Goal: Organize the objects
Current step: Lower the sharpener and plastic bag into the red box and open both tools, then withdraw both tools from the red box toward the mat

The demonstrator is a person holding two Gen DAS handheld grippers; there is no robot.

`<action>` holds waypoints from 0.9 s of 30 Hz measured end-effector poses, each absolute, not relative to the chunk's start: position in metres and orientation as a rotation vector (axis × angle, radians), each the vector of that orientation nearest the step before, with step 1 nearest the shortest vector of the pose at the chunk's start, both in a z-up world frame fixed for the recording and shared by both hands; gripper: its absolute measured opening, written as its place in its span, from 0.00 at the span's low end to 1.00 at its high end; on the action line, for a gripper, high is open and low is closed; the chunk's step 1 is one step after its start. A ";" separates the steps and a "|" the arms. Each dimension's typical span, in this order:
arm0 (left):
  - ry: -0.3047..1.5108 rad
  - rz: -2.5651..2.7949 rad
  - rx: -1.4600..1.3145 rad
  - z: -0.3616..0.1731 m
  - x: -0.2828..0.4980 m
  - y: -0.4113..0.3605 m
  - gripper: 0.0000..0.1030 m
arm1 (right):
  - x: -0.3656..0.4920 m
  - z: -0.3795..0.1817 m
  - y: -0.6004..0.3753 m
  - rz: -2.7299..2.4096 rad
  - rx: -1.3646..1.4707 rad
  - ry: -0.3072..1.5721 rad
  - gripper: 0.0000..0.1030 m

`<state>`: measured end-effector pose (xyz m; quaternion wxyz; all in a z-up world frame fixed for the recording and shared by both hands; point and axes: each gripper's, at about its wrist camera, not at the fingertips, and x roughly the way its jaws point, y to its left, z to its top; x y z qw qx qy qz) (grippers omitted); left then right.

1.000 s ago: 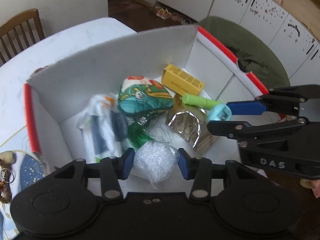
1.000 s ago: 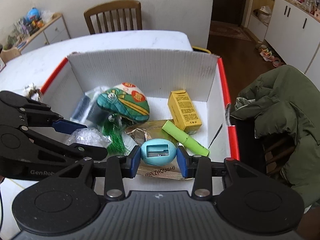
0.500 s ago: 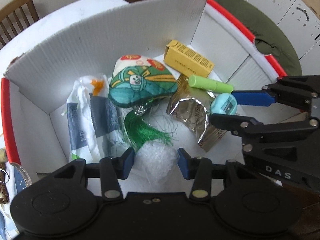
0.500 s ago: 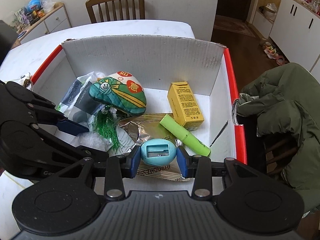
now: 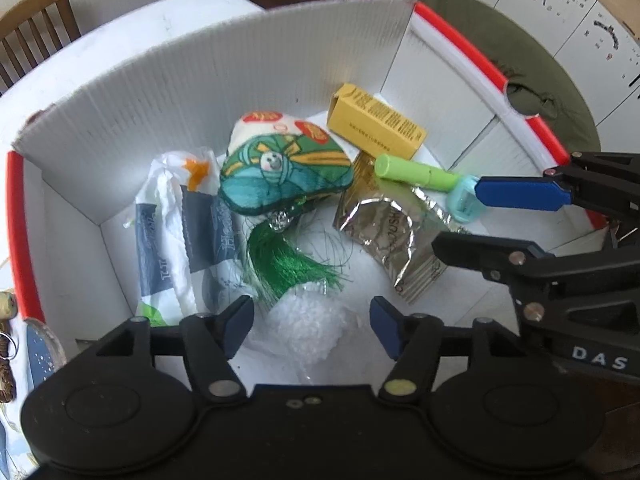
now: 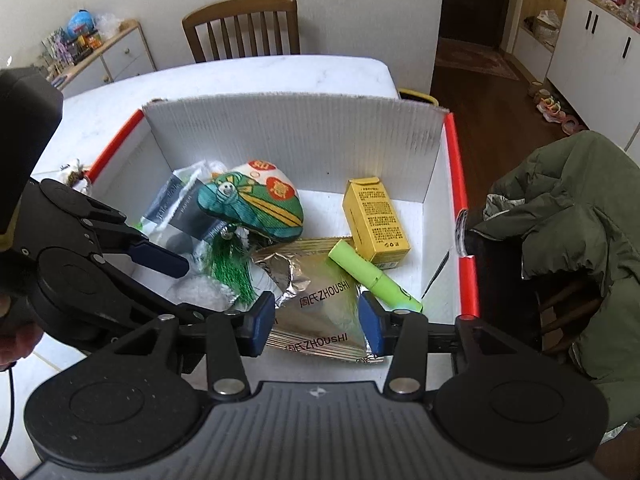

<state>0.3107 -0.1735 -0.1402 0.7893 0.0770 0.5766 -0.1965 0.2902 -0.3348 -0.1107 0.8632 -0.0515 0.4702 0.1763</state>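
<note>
From the left wrist, the left gripper (image 5: pixel 312 320) stood wide open and empty over a clear bubbly bag (image 5: pixel 308 328) lying in the white box (image 5: pixel 200 92). The blue sharpener (image 5: pixel 464 200) appeared to lie free beside the right gripper's far finger. It could roll under the foil packet (image 5: pixel 388 232) if nudged.

From the right wrist, the right gripper (image 6: pixel 316 320) was open, holding nothing; the sharpener was out of sight there. The box sat on a white table (image 6: pixel 240 76) near a wooden chair (image 6: pixel 240 28).

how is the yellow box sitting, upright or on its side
On its side: the box lies with a long printed face up.
</note>
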 end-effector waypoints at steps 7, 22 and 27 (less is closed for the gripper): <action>1.152 -0.417 0.122 -0.123 0.298 -0.163 0.77 | 0.276 -0.093 -0.337 0.383 -0.110 0.951 0.51; 0.967 -0.407 0.056 -0.077 0.267 -0.139 0.77 | 0.244 -0.059 -0.326 0.406 -0.070 0.880 0.54; 0.893 -0.402 0.033 -0.055 0.249 -0.125 0.77 | 0.232 -0.051 -0.318 0.413 -0.051 0.863 0.57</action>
